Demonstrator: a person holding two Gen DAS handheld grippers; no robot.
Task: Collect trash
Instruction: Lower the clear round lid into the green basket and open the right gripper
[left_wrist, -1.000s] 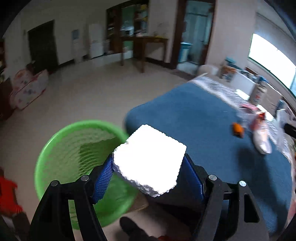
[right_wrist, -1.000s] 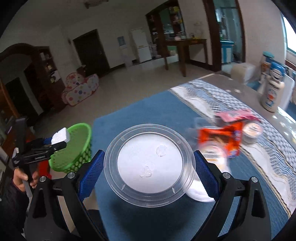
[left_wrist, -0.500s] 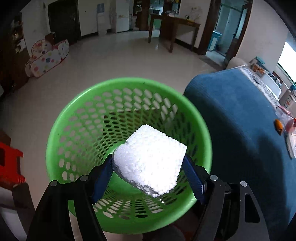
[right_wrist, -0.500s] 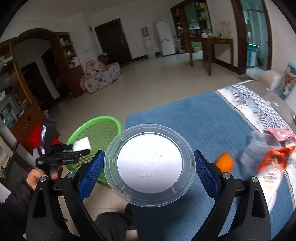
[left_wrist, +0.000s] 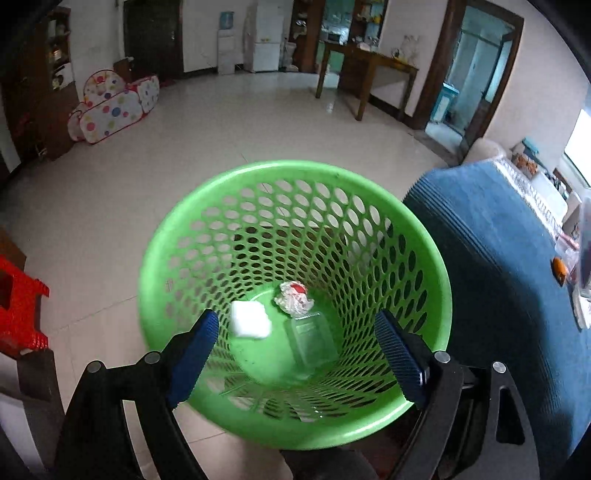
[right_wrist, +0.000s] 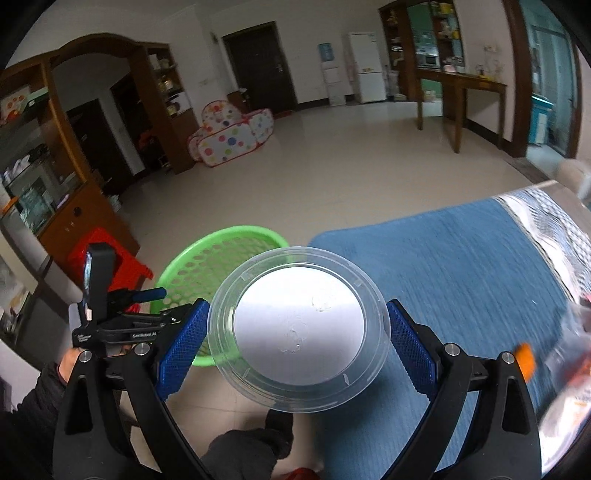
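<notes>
A green perforated basket (left_wrist: 184, 236) stands on the floor beside the blue-covered table (left_wrist: 509, 258). My left gripper (left_wrist: 297, 354) is open and empty above the basket. A white foam block (left_wrist: 250, 319) lies at the basket's bottom, next to a crumpled wrapper (left_wrist: 293, 298) and a clear plastic container (left_wrist: 312, 339). My right gripper (right_wrist: 297, 343) is shut on a clear round plastic container (right_wrist: 299, 332), held over the table's left edge. The basket (right_wrist: 207, 258) and my left gripper (right_wrist: 147, 306) show in the right wrist view.
A red stool (left_wrist: 18, 302) stands left of the basket. More trash, an orange piece (right_wrist: 524, 363) and blurred wrappers (right_wrist: 569, 369), lies on the blue table (right_wrist: 461, 266) at the right. A spotted play tent (right_wrist: 232, 133) and a wooden desk (right_wrist: 461, 88) stand far off.
My left gripper opened and the foam block dropped into the basket. My right gripper carried the round container leftward, toward the table's edge and the basket.
</notes>
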